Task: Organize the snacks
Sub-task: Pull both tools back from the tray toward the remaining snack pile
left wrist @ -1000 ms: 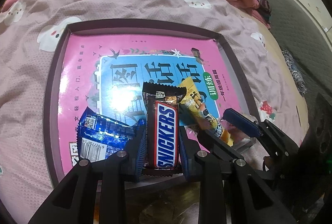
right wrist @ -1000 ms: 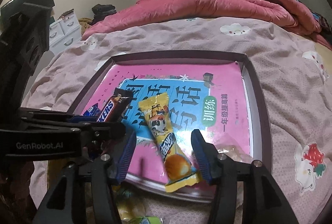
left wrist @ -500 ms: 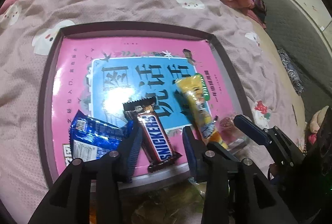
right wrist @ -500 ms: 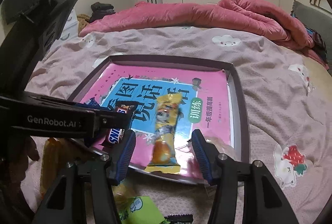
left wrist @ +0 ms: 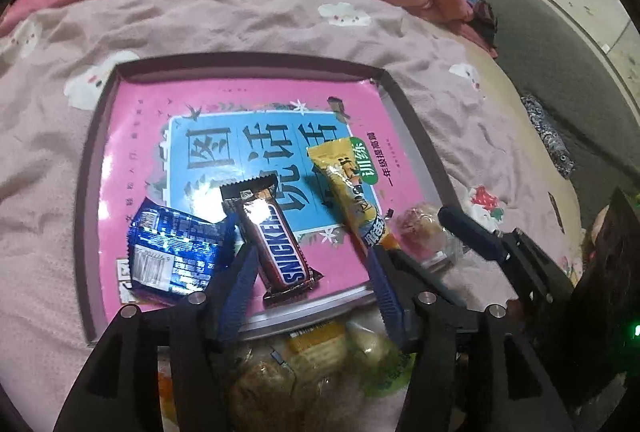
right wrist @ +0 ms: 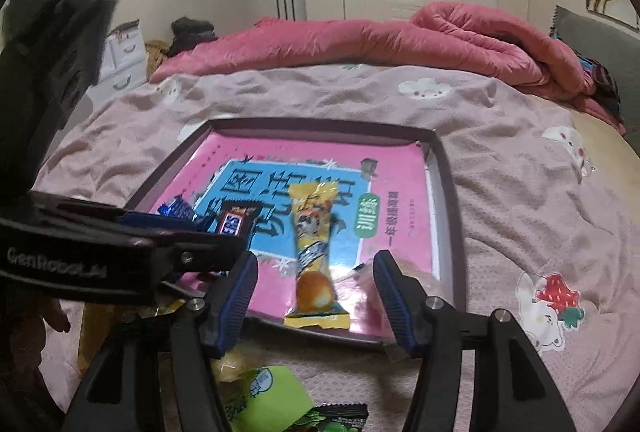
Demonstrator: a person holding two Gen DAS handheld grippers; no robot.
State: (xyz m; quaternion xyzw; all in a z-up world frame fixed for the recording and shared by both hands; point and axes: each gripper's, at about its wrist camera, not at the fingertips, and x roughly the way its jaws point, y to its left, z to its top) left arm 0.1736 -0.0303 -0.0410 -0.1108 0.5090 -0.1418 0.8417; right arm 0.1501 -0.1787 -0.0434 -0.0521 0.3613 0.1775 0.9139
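Both black two-finger grippers with blue ribbed pads stand part-way open over the near edge of a dark-rimmed rectangular tray [left wrist: 86, 200], and neither has hold of anything. Between the pads of the left gripper [left wrist: 310, 286], whose jaws have just been opening, lies the lower end of a brown Snickers bar in its shiny wrapper [left wrist: 272, 232]; the bar rests flat and slanted on the pink and blue book cover lining the tray [left wrist: 260, 104], with a clear gap to each pad. Just left of that bar, partly behind the left pad, lies a crinkled blue foil snack packet [left wrist: 172, 250]. To the right of the bar a long yellow snack packet with a cartoon figure [left wrist: 352, 196] lies lengthwise on the cover, and in the right wrist view this same packet [right wrist: 314, 252] sits between the pads of the right gripper [right wrist: 314, 286], its bottom end at the tray's near rim, free of both pads; these jaws have also just been widening. A clear-wrapped pinkish round snack [left wrist: 422, 232] lies at the tray's near right corner. Loose green and yellow snack packets [right wrist: 264, 396] lie on the pink patterned bedspread [right wrist: 520, 192] in front of the tray, beneath the grippers.
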